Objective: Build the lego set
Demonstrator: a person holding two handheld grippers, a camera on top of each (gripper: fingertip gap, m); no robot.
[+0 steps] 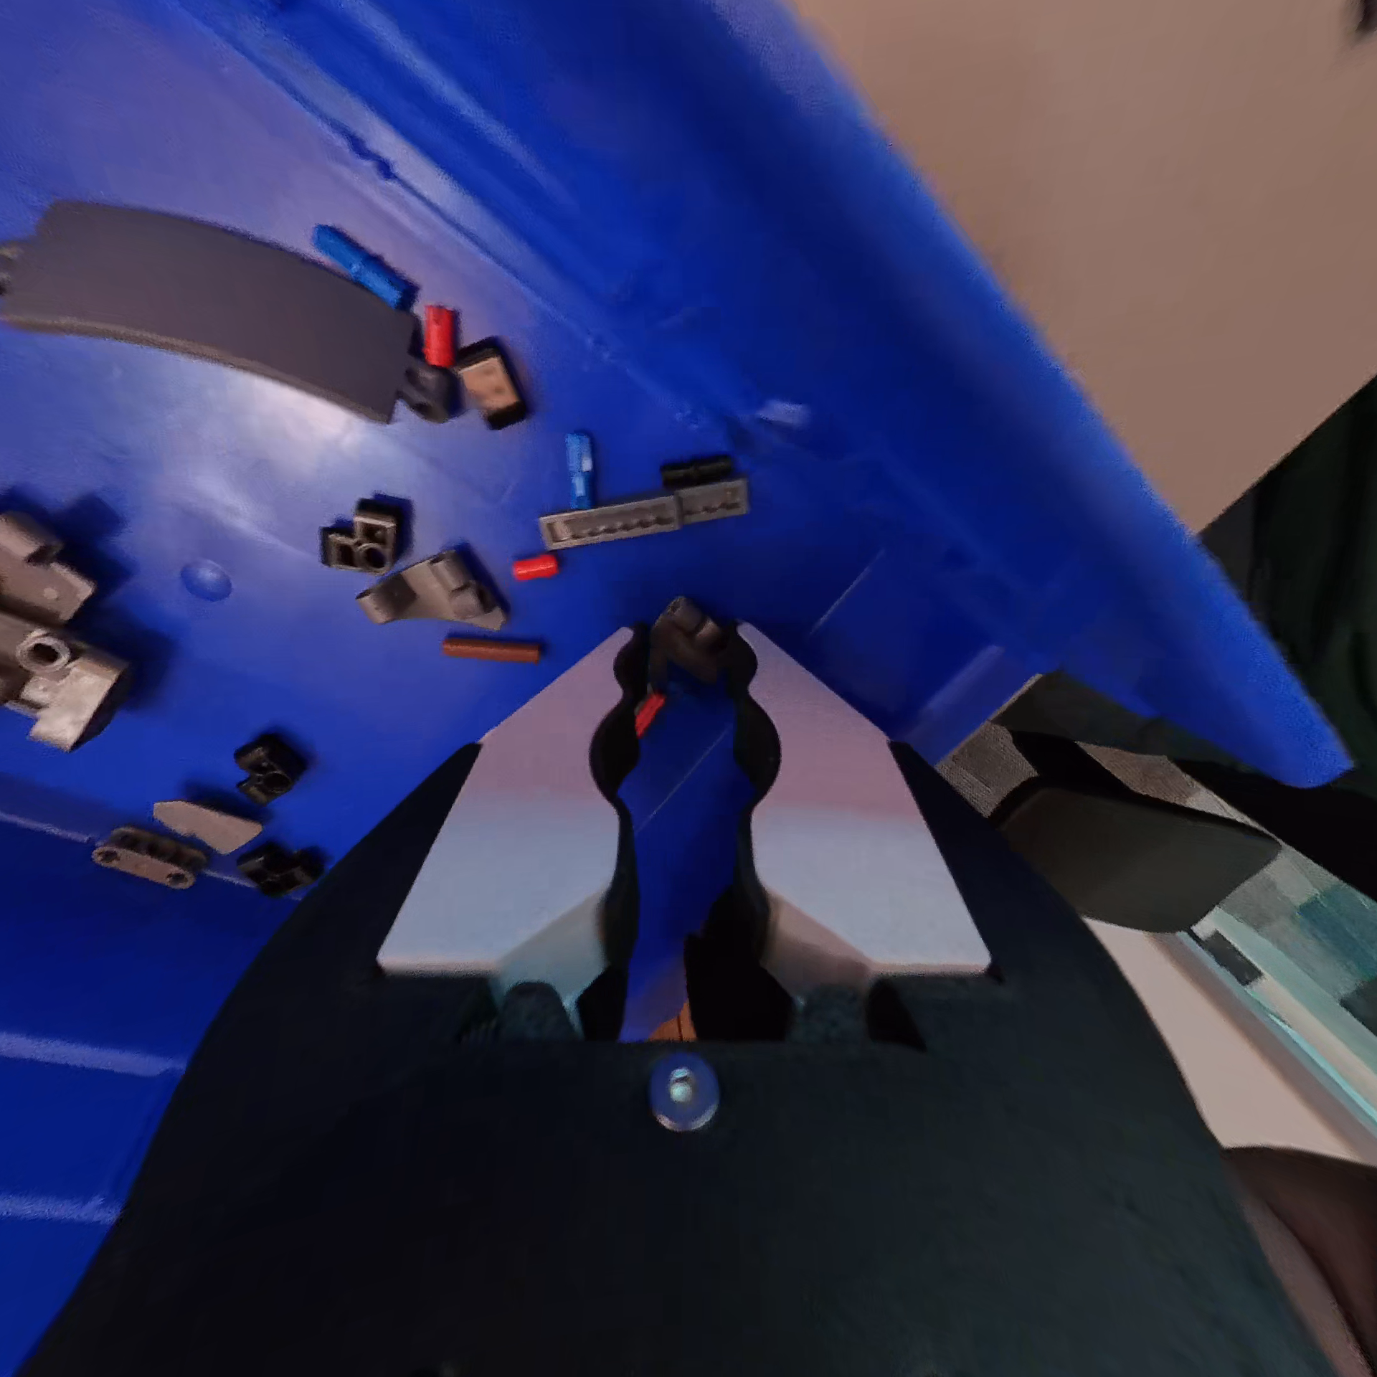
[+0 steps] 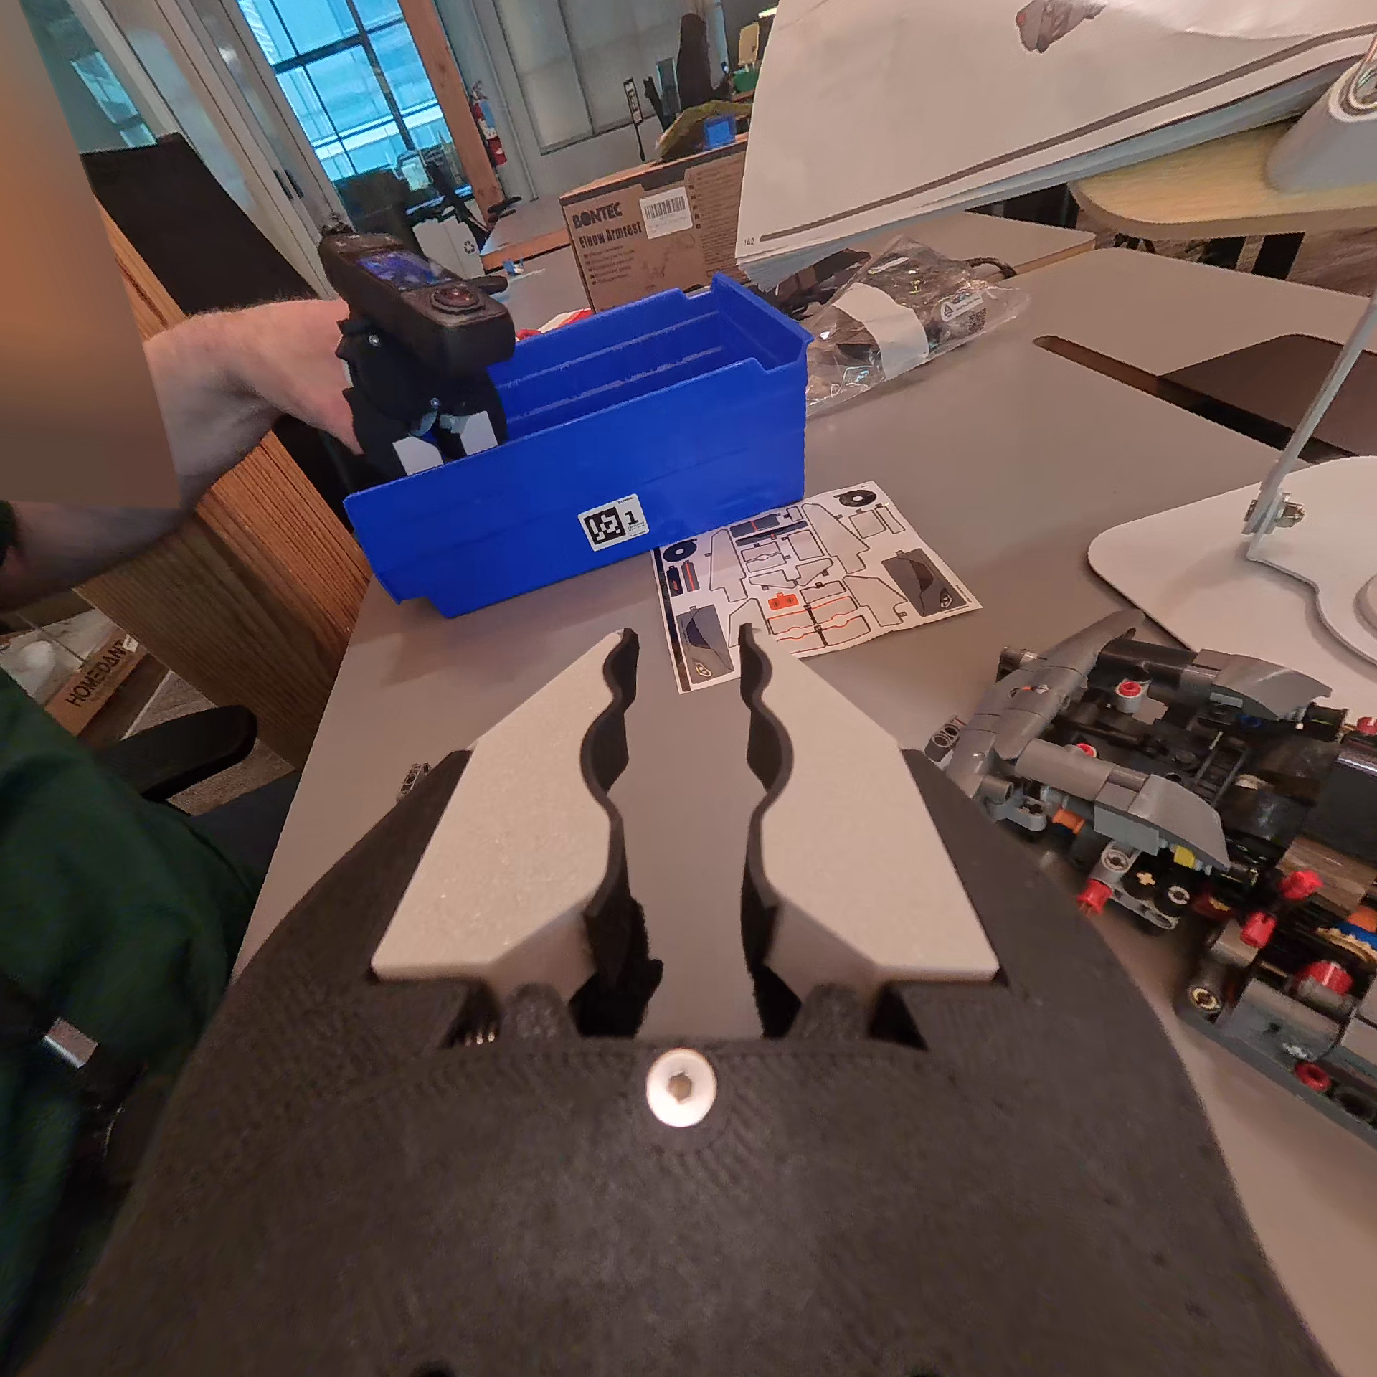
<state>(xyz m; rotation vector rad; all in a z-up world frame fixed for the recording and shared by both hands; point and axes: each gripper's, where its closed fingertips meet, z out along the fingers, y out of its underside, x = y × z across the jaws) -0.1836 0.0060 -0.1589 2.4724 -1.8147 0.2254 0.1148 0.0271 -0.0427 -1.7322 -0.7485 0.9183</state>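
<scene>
Lego car point(image 2: 1162, 812), half built, on bench point(image 2: 931, 477) right of right claw point(image 2: 689, 648), jaws apart, empty. Left claw point(image 1: 689, 648) inside blue bin point(image 2: 581, 477), closed on small dark piece point(image 1: 689, 626), perhaps a connector.

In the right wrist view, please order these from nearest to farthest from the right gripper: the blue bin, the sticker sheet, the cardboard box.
1. sticker sheet: flat on the table, just ahead of the right gripper, slightly right.
2. blue bin: behind the sheet, ahead-left.
3. cardboard box: farthest, behind the bin.
</scene>
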